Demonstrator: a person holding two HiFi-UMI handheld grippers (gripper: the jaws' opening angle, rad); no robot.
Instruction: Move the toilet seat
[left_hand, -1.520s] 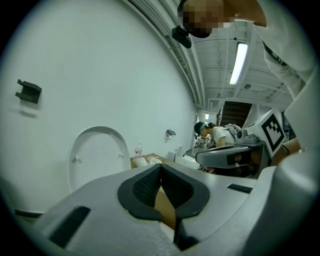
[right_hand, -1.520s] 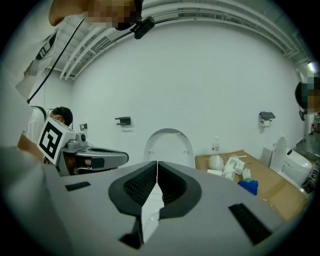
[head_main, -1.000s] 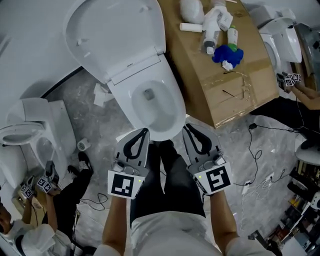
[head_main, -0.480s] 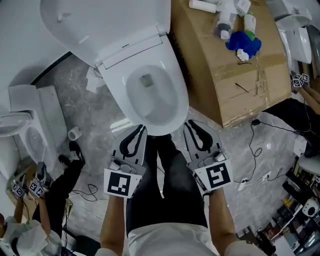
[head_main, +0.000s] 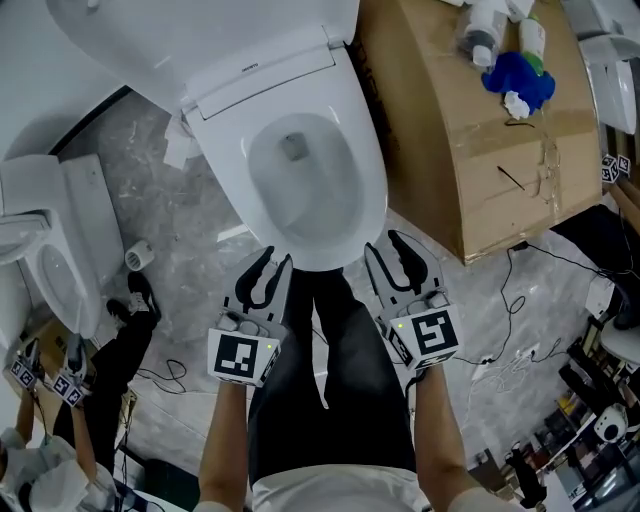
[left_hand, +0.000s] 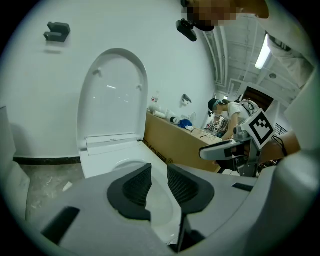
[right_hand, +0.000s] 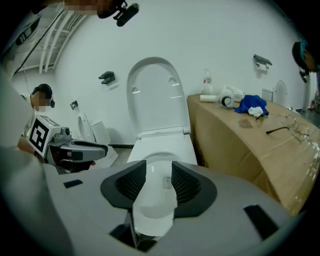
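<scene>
A white toilet stands in front of me, with its seat cover raised against the wall. That cover is upright in the left gripper view and in the right gripper view. My left gripper hovers just short of the bowl's front rim, its jaws opening with nothing between them. Beside it, my right gripper is at the same height near the rim. Its jaws are also opening and hold nothing. Neither gripper touches the toilet.
A large cardboard box stands right of the toilet, with bottles and a blue cloth on it. A second toilet stands at the left, with a paper roll on the floor. Cables trail at the right.
The toilet bowl has come closer to both grippers. Both pairs of jaws, shut before, have parted.
</scene>
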